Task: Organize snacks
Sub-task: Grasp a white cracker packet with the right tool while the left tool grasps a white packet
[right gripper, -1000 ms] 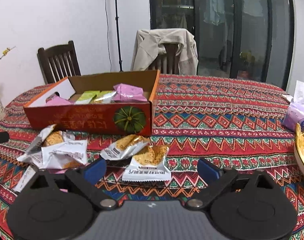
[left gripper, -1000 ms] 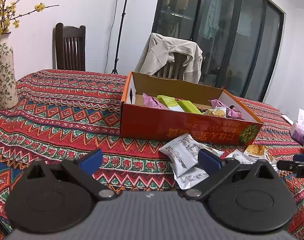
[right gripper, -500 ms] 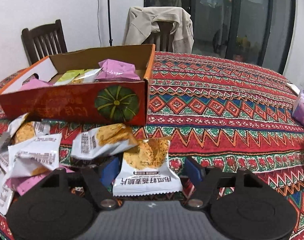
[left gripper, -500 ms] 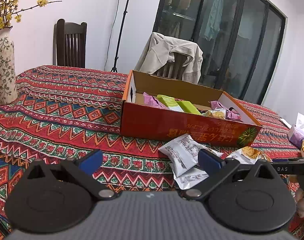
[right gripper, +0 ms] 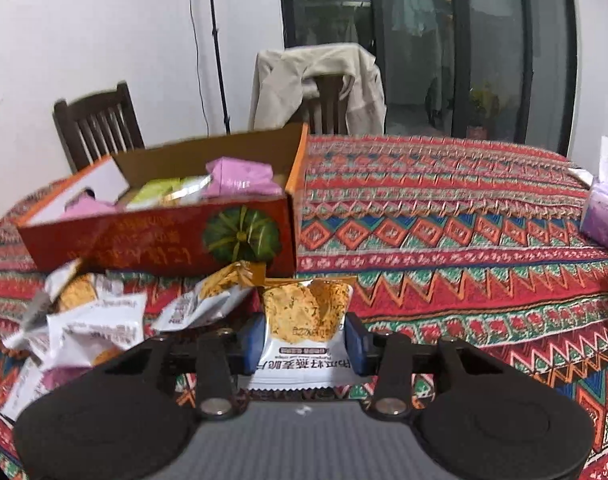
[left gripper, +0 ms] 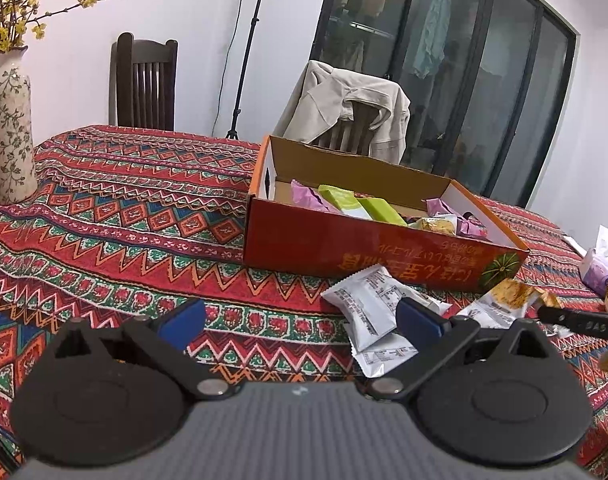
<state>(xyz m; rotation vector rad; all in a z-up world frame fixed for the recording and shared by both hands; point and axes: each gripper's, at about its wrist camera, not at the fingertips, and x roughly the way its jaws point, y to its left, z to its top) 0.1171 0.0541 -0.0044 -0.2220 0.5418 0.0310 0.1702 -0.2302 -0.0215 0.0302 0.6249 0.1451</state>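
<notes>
A table under a red patterned tablecloth (left gripper: 124,216) holds an open red cardboard box (left gripper: 344,240) of pink and green snacks. Only the left wrist view shows a flowered vase (left gripper: 10,136); only the right wrist view shows a tissue pack (right gripper: 604,212). The left gripper (left gripper: 300,320) hangs wide open and empty near white packets (left gripper: 364,308). The right gripper (right gripper: 304,340), open half a second ago, has now closed its blue pads on an oat crisp packet (right gripper: 304,320) just in front of the box.
</notes>
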